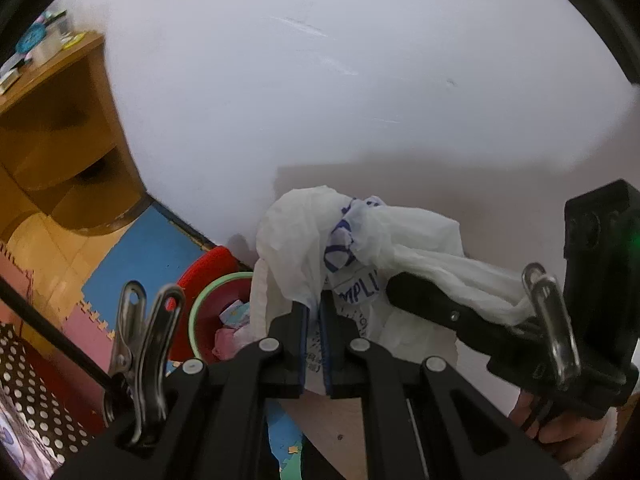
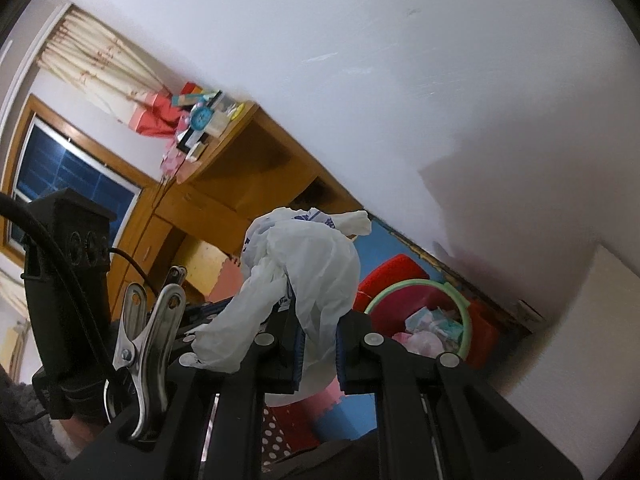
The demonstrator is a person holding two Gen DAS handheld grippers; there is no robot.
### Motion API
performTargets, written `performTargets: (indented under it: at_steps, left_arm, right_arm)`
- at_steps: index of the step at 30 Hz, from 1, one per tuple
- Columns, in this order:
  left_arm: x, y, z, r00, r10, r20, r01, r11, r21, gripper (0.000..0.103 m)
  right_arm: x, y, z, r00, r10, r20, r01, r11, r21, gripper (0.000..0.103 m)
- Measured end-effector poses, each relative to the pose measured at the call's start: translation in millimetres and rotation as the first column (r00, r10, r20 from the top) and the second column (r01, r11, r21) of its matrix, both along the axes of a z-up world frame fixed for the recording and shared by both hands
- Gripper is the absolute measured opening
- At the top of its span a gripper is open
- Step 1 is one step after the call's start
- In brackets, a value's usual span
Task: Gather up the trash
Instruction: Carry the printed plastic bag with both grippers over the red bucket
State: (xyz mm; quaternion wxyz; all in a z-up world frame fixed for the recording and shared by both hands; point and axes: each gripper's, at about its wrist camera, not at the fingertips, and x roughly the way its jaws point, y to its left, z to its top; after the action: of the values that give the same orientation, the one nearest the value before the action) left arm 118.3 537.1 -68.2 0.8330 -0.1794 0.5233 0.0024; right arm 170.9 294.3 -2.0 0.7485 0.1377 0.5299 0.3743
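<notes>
A crumpled white plastic bag (image 1: 304, 232) with blue print hangs between both grippers above the floor. My left gripper (image 1: 314, 306) is shut on its lower edge, blue pads pinching the film. My right gripper (image 1: 404, 278) comes in from the right, and a twisted strand of the bag runs into it. In the right wrist view my right gripper (image 2: 318, 334) is shut on the bag (image 2: 312, 264), and my left gripper (image 2: 216, 312) holds a strand at the left. Below stands a red bin with a green rim (image 1: 216, 286) (image 2: 400, 286) holding pink and patterned scraps (image 2: 428, 326).
A white wall (image 1: 320, 80) stands right behind the bin. A wooden desk (image 1: 60, 120) (image 2: 248, 152) with clutter on top is to the left. Blue and pink foam mats (image 1: 136, 248) cover the floor. A polka-dot cloth (image 1: 32, 392) lies near left. A hand (image 1: 560, 428) holds the right gripper.
</notes>
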Motion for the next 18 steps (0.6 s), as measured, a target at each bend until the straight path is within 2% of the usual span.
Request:
performTargets:
  at_steps: [10,13,15,18]
  left_arm:
    - [-5.1,38.9,-21.9,0.996,0.082,-0.037,-0.083,0.996,-0.033,0.005]
    - [-9.8,48.6,-26.3,0.993,0.112,-0.044,-0.114,0.991,-0.064,0.005]
    - [-10.5,47.3,-14.7,0.990,0.135,-0.051,-0.139,0.986,-0.095,0.005]
    - [-12.2,54.8,-28.5,0.986,0.156,-0.056,-0.162,0.980,-0.118,0.005]
  right_arm:
    - [-10.4,33.2,-9.2,0.994,0.106,-0.013,-0.107,0.992,-0.070,0.013]
    - [-11.5,45.1,-14.8,0.991,0.134,-0.015,-0.135,0.986,-0.098,0.013]
    - [-11.2,53.4,-21.3,0.988,0.154,-0.025,-0.156,0.980,-0.125,0.013]
    - [-8.9,68.4,-23.2,0.984,0.172,-0.037,-0.176,0.971,-0.161,0.013]
